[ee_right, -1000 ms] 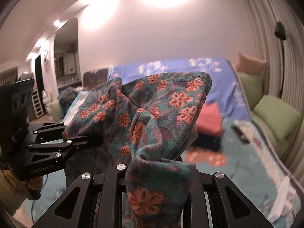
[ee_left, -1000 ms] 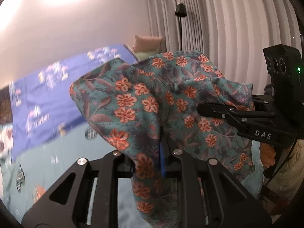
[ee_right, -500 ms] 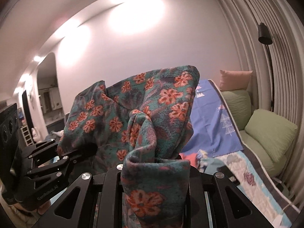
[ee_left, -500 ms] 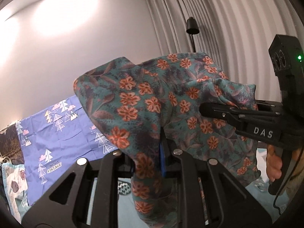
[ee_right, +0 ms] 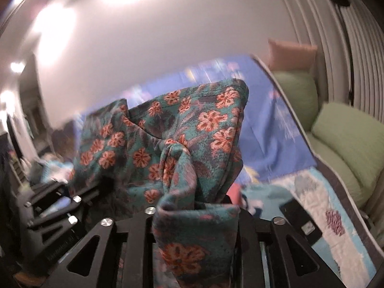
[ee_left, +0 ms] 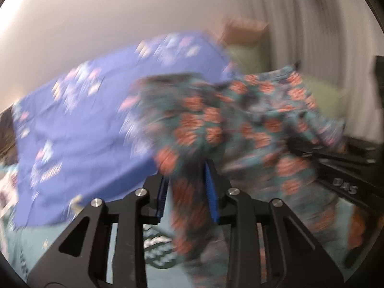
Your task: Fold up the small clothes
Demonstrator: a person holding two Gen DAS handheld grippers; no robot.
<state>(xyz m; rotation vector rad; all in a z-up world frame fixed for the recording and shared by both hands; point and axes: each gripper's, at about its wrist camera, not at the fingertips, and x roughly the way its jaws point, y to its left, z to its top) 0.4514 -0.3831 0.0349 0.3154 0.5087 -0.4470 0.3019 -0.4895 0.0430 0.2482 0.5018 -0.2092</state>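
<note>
Both tongs are clamped on the same piece of clothing. The left tongs (ee_left: 187, 192) have their blue-padded jaws nearly closed on a bunched fold of the garment (ee_left: 216, 124), which rises between them and spreads away to the right. The right tongs (ee_right: 195, 213) are closed on another bunched edge, with a thick roll of cloth spilling over them toward the camera. In the right view the left tongs (ee_right: 79, 192) reach into the cloth from the left; in the left view the right tongs (ee_left: 297, 151) come in from the right edge.

The garment (ee_right: 182, 139) is teal with orange flowers and hangs in the air between the two grips, above the bed and not resting on it. Holding it at two separated points looks like a way to let the cloth hang open before it is laid flat for folding. It sags and wrinkles in the middle, so it is not yet stretched taut. The left view is badly blurred, so fine detail there is unclear.

Beyond lies the bed (ee_right: 319, 218), with a blue sheet (ee_left: 79, 124) spread across its far part. Green cushions (ee_right: 350, 139) line the bed's right edge, in front of a pleated curtain (ee_right: 360, 55).
</note>
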